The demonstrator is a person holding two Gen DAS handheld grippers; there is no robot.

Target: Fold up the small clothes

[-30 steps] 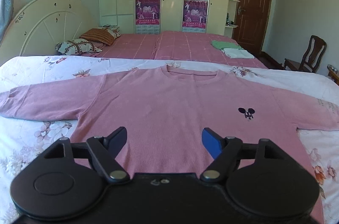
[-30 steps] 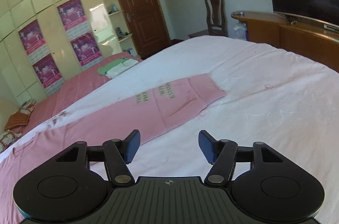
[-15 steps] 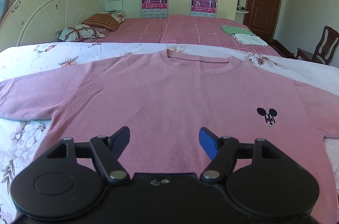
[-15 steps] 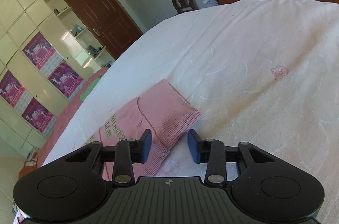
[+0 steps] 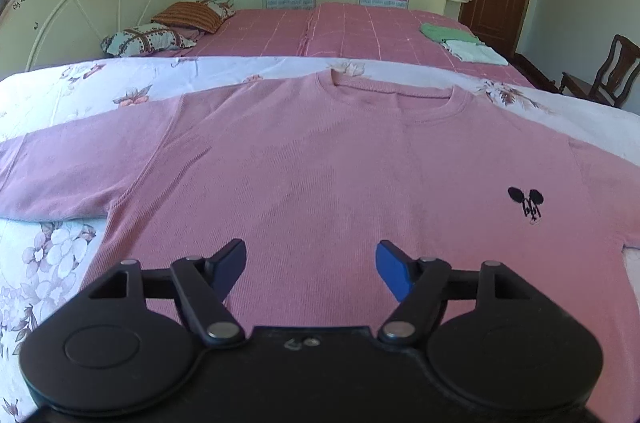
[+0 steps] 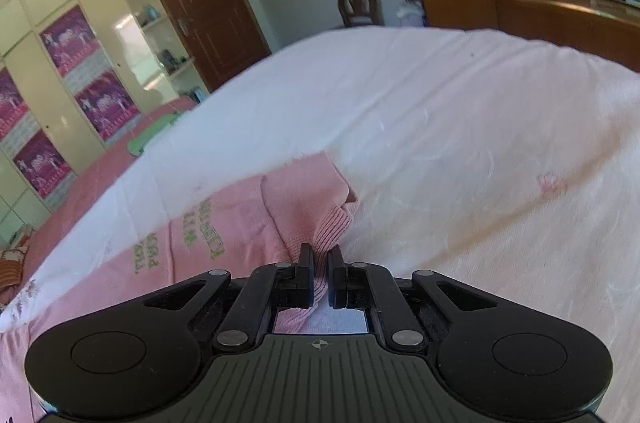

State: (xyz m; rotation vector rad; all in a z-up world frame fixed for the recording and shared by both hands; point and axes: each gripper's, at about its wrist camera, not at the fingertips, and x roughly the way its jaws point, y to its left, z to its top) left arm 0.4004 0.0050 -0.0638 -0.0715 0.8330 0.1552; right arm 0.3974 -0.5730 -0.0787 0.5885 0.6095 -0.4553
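A pink long-sleeved top [image 5: 320,163] lies spread flat, front up, on a floral bedspread [image 5: 52,255]. The left wrist view takes in its body, the round neckline and one sleeve stretched out to the left. It alone shows a small dark embroidered mark [image 5: 526,202] on the chest, shaped like two round ears above some strokes. Beyond the bed it shows a second bed with a pink checked cover [image 5: 348,31], pillows and folded green and white cloths. The left gripper [image 5: 311,265] hovers over the lower part of the top, its jaws wide apart with nothing between them.

The right wrist view shows what the other cannot: the far sleeve [image 6: 224,223] with green lettering along it, too blurred and turned to read. The right gripper [image 6: 319,263] is clamped on the ribbed cuff [image 6: 332,227], which bunches up from the pale sheet [image 6: 460,143]. Wardrobe posters [image 6: 68,39] carry print too small to read.
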